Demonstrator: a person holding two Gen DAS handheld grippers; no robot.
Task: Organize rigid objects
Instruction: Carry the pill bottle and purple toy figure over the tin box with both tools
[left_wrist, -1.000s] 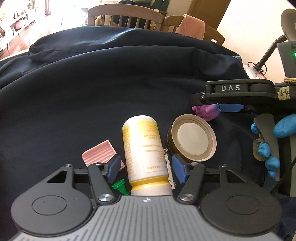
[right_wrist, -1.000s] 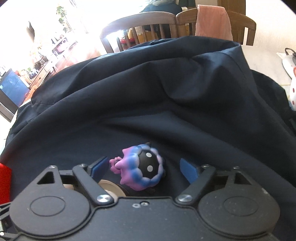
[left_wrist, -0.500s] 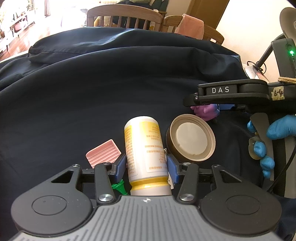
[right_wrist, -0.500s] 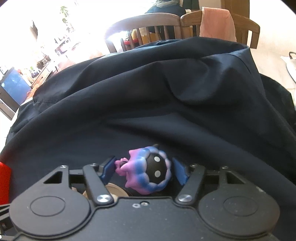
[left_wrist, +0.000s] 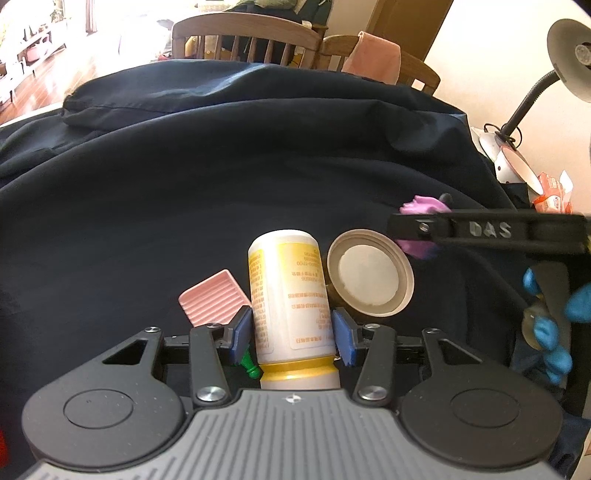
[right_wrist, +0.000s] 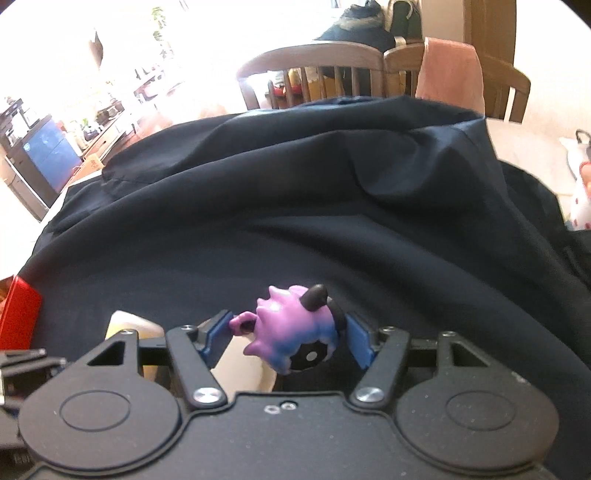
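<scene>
bottle (left_wrist: 291, 299), a white plastic cylinder with a yellow label of small print too fine to read and a gold band, lies on the dark cloth (left_wrist: 221, 184) at six o'clock in the left wrist view, clamped between the blue pads of the left gripper (left_wrist: 293, 332). a ribbed pink tray (left_wrist: 212, 297) sits at its nine o'clock, a round tan lid (left_wrist: 369, 273) at its two o'clock. the right gripper (right_wrist: 286, 338), marked "das", pinches a glossy, spiky purple-blue figurine (right_wrist: 291, 328).
</scene>
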